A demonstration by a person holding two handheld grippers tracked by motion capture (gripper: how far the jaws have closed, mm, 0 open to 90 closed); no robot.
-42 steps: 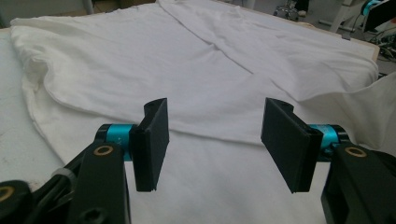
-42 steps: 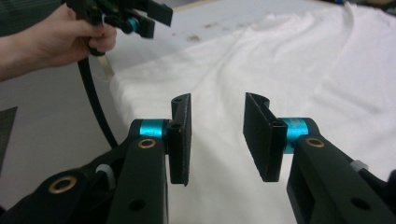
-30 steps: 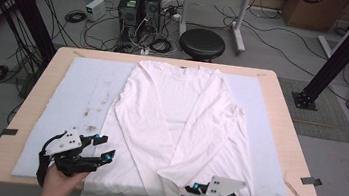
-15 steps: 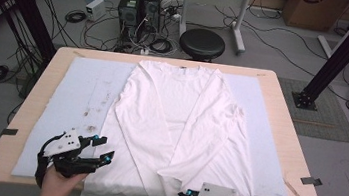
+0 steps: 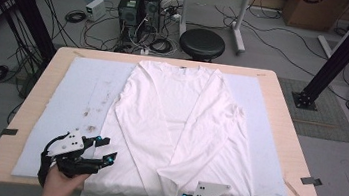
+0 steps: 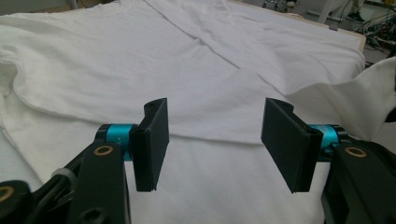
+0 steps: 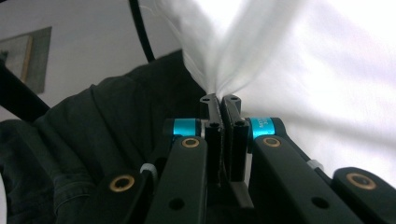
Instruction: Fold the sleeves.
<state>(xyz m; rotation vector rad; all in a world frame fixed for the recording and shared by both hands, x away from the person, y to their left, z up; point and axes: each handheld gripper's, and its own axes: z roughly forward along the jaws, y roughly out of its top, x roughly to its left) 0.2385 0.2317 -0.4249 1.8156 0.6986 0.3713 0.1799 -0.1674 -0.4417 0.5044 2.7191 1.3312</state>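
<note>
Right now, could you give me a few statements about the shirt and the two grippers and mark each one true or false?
1. The right gripper is shut on the white shirt. True: its jaws have just been closing and pinch a fold of the fabric at the near hem.
2. The left gripper is clamped on a sleeve. False: its jaws stand apart above the fabric with nothing between them.
3. The shirt lies with its collar toward the far edge of the table. True.
4. The sleeves stretch straight out to the sides. False: they are folded in over the body and run toward the hem.
5. The black stool stands on the table. False: it stands on the floor beyond the table.
</note>
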